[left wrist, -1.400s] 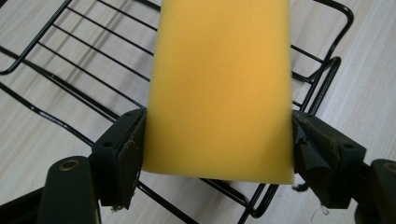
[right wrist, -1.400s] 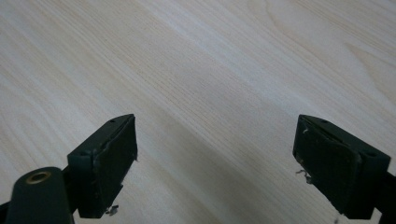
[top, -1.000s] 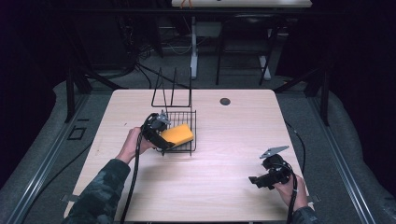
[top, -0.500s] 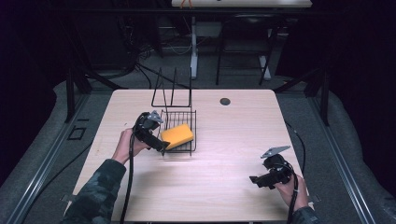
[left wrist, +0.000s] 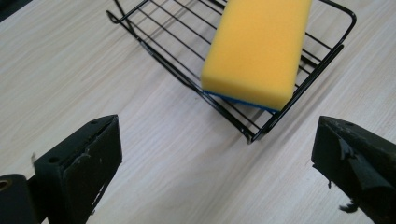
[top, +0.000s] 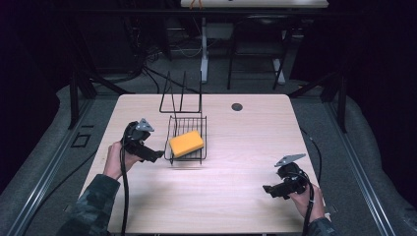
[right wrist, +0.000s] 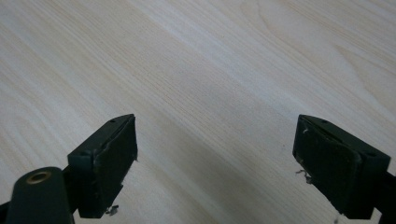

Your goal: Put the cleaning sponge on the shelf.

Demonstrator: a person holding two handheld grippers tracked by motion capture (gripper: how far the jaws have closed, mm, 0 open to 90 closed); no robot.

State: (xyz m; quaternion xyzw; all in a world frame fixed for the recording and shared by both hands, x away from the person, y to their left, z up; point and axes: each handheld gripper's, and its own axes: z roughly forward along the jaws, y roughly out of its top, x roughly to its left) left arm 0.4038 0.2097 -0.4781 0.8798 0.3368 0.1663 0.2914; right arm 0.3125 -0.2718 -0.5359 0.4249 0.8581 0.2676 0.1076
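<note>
Sponge released in the wire basket

The left gripper has backed off the yellow sponge in the basket, jaws just opened wide and empty; the right gripper rests unmoved, jaws wide, empty.

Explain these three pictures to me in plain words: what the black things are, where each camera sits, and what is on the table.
A person sits at a wooden table holding a hand-operated two-jaw gripper in each hand. The high view looks down from above; the other two cameras ride on the grippers, looking along their black jaws. The left gripper has just been opening and holds nothing; it sits beside a black wire basket with a yellow sponge lying inside. The right gripper is open over bare wood, holding nothing.
</note>
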